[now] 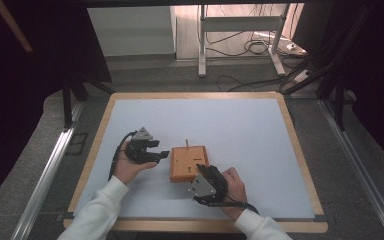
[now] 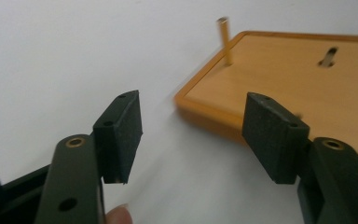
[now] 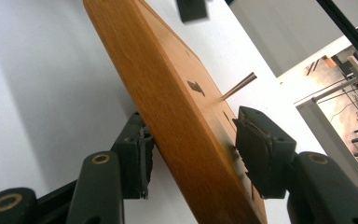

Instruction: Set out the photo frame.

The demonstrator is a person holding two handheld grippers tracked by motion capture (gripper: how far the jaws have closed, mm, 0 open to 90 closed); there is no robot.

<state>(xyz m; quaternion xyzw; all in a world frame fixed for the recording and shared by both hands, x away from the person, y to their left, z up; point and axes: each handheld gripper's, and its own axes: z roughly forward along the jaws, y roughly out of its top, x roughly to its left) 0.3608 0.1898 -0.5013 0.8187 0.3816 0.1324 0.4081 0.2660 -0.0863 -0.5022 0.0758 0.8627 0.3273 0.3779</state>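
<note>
An orange wooden board (image 1: 188, 163) lies near the middle of the white bench (image 1: 240, 130), toward the near side, with a thin wooden peg (image 1: 186, 143) standing upright at its far left corner. The left claw (image 1: 163, 150) hangs just left of the board, its jaws wide apart and holding nothing. The right claw (image 3: 191, 149) straddles the board's near right edge, jaws on either side of it; whether they grip it cannot be told.

A white metal stand (image 1: 240, 30) is seen top centre, black cables (image 1: 252, 47) strewn beneath it.
</note>
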